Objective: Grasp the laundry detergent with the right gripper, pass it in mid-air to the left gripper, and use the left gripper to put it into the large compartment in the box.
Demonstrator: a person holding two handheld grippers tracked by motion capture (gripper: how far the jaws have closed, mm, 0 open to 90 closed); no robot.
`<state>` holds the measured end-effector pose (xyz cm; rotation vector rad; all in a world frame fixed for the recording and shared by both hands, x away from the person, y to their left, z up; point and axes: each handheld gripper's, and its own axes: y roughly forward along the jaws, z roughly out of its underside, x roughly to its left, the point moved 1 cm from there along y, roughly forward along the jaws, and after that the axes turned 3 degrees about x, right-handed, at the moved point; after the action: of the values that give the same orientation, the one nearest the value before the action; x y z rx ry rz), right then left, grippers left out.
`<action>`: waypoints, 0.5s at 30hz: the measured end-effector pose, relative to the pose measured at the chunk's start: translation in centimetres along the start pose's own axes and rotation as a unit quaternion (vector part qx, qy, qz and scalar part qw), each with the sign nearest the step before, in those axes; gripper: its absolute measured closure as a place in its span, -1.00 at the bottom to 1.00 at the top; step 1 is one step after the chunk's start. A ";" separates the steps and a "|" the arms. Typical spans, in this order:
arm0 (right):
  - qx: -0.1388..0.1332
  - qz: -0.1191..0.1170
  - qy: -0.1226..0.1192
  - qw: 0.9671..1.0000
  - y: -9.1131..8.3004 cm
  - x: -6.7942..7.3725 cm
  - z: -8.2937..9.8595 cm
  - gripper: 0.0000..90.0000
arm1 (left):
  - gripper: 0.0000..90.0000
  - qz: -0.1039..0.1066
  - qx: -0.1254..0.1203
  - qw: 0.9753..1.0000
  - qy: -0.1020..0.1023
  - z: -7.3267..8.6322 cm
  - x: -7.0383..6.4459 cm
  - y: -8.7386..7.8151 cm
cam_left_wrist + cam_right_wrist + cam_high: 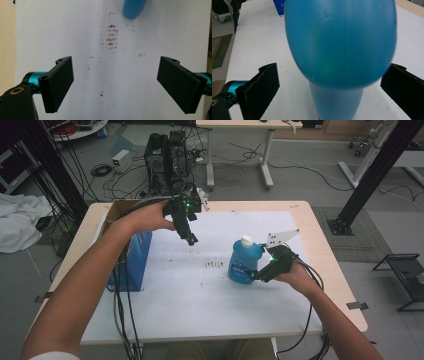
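right tool [255, 274]: nearest to the person, low over the tabletop, its jaws wide and set either side of the blue bottle's base; in the right gripper view a gap shows on the left side, and contact on the right cannot be told. likely placed this way so a squeeze would catch the widest part.
blue bottle [243, 261]: upright on the white sheet, right of centre, white cap [246, 240] on top. in the right gripper view its body [340, 40] bulges close between the jaws, so the grasp looks lined up but not closed.
white sheet [200, 295]: covers most of the tabletop; brown smudges [215, 264] lie just left of the bottle, also seen under the left tool [110, 37].
left tool [190, 238]: held up above the sheet, well apart from the bottle, pointing down; jaws wide with nothing between them. it seems parked clear so the right hand can work alone.
blue box [131, 255]: stands at the left edge of the tabletop with its brown flaps open, beside the left forearm, perhaps a place for the bottle.
farther off: cables and a dark equipment stack [167, 157] on the floor beyond the tabletop.
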<state>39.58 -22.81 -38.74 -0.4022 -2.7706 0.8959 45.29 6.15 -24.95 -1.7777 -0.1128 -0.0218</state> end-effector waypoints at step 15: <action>-0.024 0.011 -0.006 1.000 1.5 -0.1 -0.1 -0.98 | -0.69 -0.003 -0.003 1.000 -0.001 0.1 -0.1 0.1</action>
<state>40.03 -21.63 -39.56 -0.4377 -2.8086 0.8404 45.22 6.18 -25.07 -1.7825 -0.1197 -0.0241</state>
